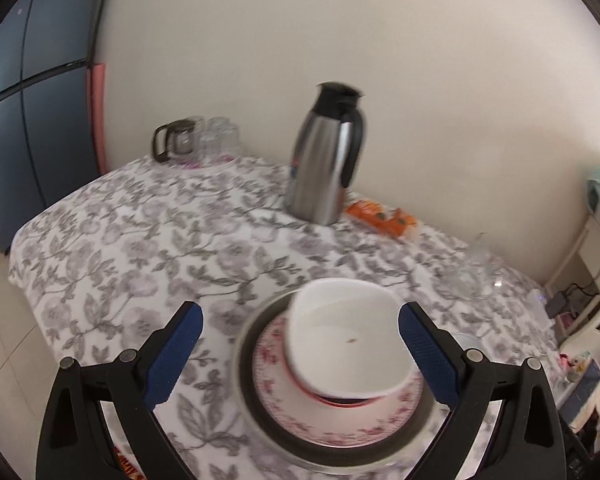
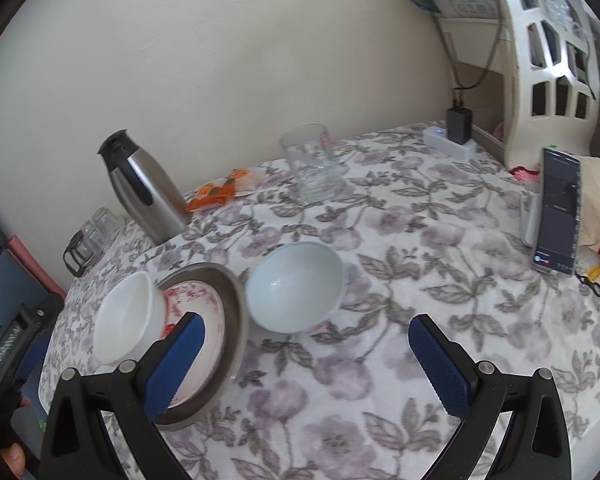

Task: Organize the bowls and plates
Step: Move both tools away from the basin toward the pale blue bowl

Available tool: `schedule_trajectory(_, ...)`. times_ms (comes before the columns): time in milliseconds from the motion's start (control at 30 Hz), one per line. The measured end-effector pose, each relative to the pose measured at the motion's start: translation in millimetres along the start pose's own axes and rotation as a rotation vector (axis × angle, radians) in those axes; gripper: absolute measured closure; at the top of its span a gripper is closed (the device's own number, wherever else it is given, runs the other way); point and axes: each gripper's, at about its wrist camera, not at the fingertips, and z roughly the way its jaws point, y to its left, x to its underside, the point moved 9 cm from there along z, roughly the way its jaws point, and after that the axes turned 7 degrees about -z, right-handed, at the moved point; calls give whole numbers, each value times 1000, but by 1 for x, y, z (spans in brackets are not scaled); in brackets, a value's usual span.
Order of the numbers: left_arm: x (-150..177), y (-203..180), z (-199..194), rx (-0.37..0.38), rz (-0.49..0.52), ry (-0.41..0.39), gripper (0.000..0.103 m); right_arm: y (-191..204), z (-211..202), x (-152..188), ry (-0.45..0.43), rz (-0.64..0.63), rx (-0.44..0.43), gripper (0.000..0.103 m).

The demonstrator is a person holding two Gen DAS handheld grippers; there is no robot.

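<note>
Pale bowl [image 2: 296, 288] only at right wrist.

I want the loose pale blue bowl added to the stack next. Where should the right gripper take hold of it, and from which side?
Grip the pale blue bowl by its rim, one finger inside and one outside the wall. It sits upright and apart from the metal plate, mouth open upward, so coming from above onto the near rim looks best. The right gripper is open just in front of it.
</note>
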Motion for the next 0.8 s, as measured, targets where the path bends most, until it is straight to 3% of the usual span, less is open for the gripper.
schedule_trajectory(200, 17, -46, -17, 134, 64, -11, 4, -32, -5, 1, -2, 41, 14, 0)
schedule_trajectory(433, 52, -97, -28, 270, 127, 59, 4, -69, -7, 5, 6, 86, 55, 0)
schedule_trajectory(800, 123, -137, -9, 292, 177, 283, 5, -104, 2, 8, 15, 144, 88, 0)
